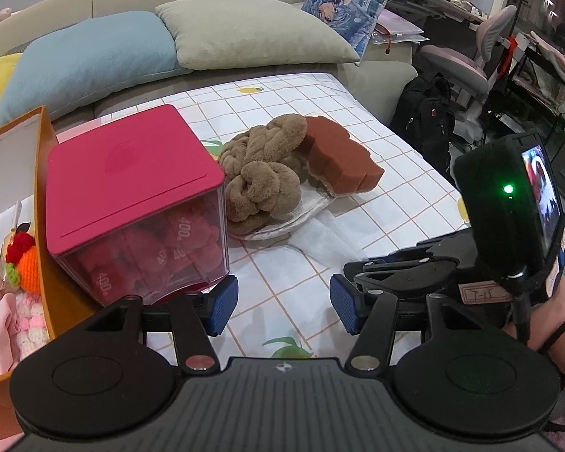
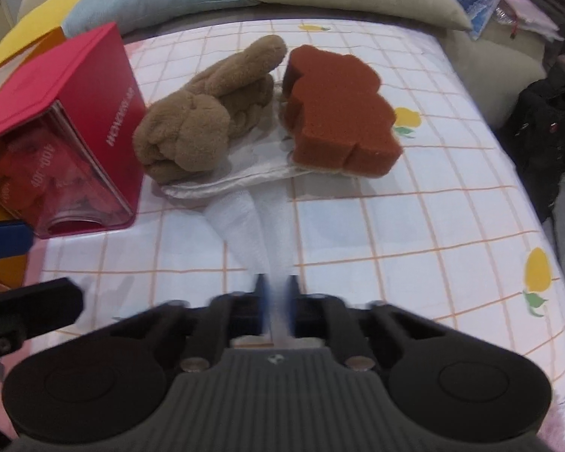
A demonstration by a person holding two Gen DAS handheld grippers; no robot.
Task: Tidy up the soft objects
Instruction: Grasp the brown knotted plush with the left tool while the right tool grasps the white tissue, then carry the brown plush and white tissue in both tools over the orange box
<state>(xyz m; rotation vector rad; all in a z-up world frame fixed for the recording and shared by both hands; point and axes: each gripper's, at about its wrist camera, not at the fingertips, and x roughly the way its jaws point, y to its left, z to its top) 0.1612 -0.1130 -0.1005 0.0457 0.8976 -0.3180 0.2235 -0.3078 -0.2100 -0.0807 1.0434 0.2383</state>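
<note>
A brown twisted plush towel (image 1: 263,173) (image 2: 207,113) and a rust-brown sponge (image 1: 339,154) (image 2: 335,113) lie side by side on a crinkled silver bag (image 2: 237,180) on the checked tablecloth. A strip of white mesh cloth (image 2: 260,222) (image 1: 320,241) runs from under the bag toward me. My right gripper (image 2: 277,301) is shut on the near end of that strip. My left gripper (image 1: 283,307) hovers open over the tablecloth, nothing between its blue pads (image 1: 222,305), just right of a red-lidded clear box (image 1: 132,196) (image 2: 64,132).
An orange box (image 1: 45,188) at the left holds knitted and pink soft items (image 1: 22,256). Blue, yellow and beige cushions (image 1: 245,34) line the sofa behind the table. A black backpack (image 1: 425,113) and a chair stand beyond the table's right edge.
</note>
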